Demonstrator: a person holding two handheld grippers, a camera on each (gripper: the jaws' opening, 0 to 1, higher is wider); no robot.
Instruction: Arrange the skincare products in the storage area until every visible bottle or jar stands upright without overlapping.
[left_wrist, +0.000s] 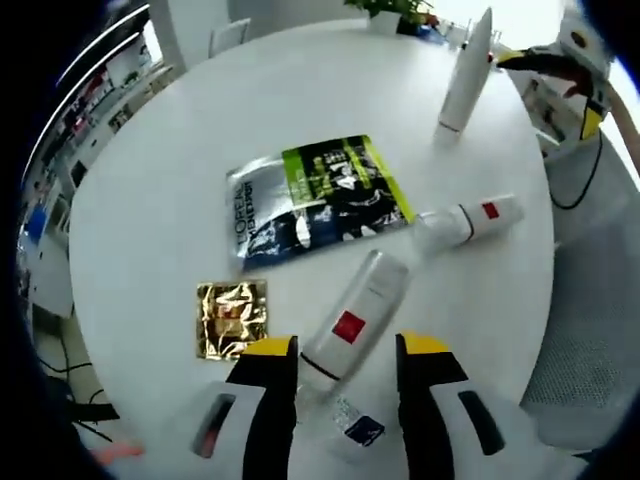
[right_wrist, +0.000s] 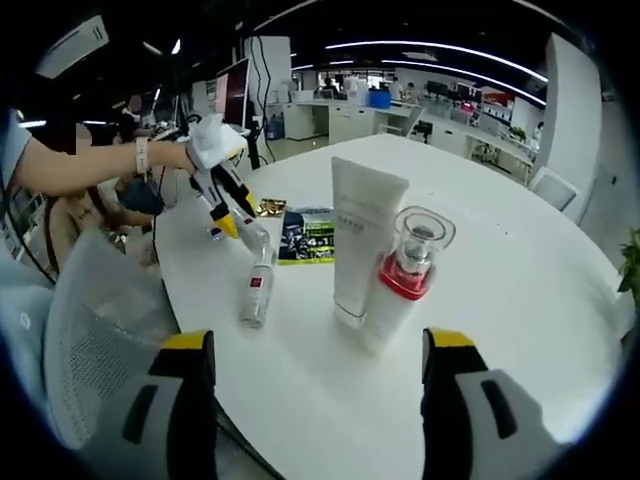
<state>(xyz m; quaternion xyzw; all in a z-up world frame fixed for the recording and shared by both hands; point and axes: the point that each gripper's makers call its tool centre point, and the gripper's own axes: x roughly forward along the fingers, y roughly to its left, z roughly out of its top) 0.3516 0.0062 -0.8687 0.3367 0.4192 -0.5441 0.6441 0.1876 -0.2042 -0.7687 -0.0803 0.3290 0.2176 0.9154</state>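
Table (left_wrist: 180, 130) first: it is round, white and wide, and it sits in an open office with ceiling strip lights, desks and shelving behind, and mesh chair backs close to its edge. On it, in your right gripper view, a white tube (right_wrist: 362, 240) stands upright on its cap, and a clear bottle with a red collar (right_wrist: 405, 275) stands just in front of it, the two close enough that I cannot tell whether they touch. So part of the job looks done.

What is left lies in your left gripper view. A white bottle with a red square label (left_wrist: 357, 315) lies flat, its dark-ringed end between the jaws, and a smaller white bottle with a red mark (left_wrist: 468, 220) lies flat just beyond it; both need standing up. A dark and green sachet (left_wrist: 315, 195) and a gold foil packet (left_wrist: 232, 317) lie flat nearby, apart from each other and from the bottles.

Your left gripper (left_wrist: 345, 365) is open wide, its jaws either side of the lying bottle but not closed on it. Your right gripper (right_wrist: 318, 375) is also wide open and holds nothing, with the standing pair ahead of it.
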